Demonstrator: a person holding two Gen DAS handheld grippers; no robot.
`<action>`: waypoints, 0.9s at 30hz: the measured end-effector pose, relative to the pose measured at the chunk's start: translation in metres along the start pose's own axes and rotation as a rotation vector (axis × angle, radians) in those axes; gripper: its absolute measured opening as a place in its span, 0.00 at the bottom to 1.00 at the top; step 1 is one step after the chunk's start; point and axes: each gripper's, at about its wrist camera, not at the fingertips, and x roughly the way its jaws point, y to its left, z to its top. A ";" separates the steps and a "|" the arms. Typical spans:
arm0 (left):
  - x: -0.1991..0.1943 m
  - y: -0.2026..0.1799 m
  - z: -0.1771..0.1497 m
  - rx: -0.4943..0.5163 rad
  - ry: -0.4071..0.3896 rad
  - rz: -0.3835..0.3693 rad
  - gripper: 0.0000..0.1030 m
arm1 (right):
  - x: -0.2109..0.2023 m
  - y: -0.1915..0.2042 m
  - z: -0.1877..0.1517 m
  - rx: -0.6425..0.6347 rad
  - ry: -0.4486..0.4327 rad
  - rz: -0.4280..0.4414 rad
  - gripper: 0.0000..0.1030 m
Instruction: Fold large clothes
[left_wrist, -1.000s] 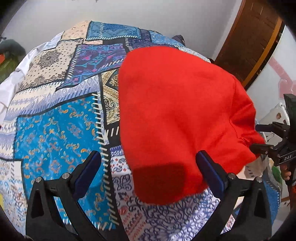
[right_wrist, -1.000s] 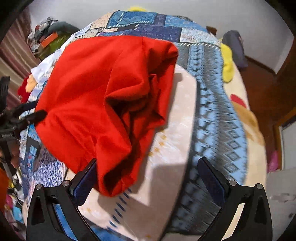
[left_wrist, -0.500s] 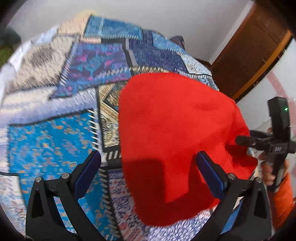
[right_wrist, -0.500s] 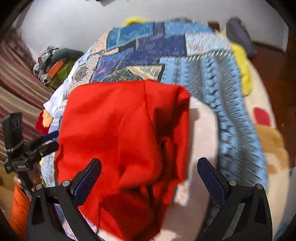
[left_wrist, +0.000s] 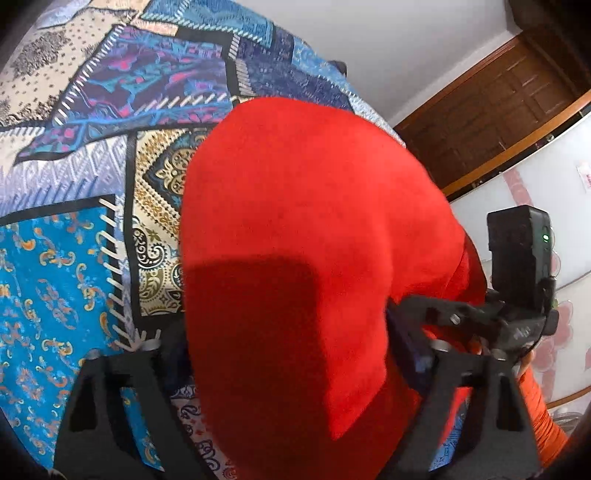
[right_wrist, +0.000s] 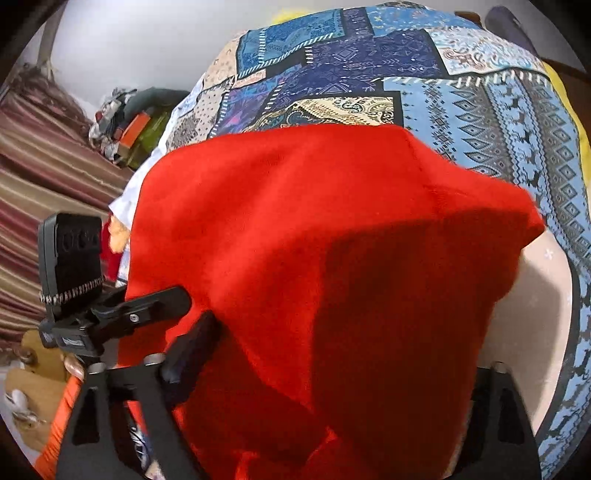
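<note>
- A red garment (left_wrist: 314, 258) lies on the patchwork bedspread (left_wrist: 74, 258) of the bed, at its near edge.
- The left tongs (left_wrist: 288, 354) are closing with the garment's near edge between their fingers; whether the pads press it yet, I cannot tell.
- The right tongs (right_wrist: 332, 354) are closing likewise over the cloth, their right finger hidden.
</note>
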 end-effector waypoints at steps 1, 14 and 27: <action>-0.004 -0.002 -0.001 0.006 -0.006 -0.003 0.70 | -0.003 0.000 0.000 0.004 -0.003 0.011 0.63; -0.117 -0.048 -0.019 0.142 -0.136 0.080 0.41 | -0.052 0.087 -0.001 -0.120 -0.067 0.026 0.23; -0.196 0.052 -0.076 -0.032 -0.149 0.140 0.41 | 0.028 0.207 -0.021 -0.212 0.038 0.077 0.23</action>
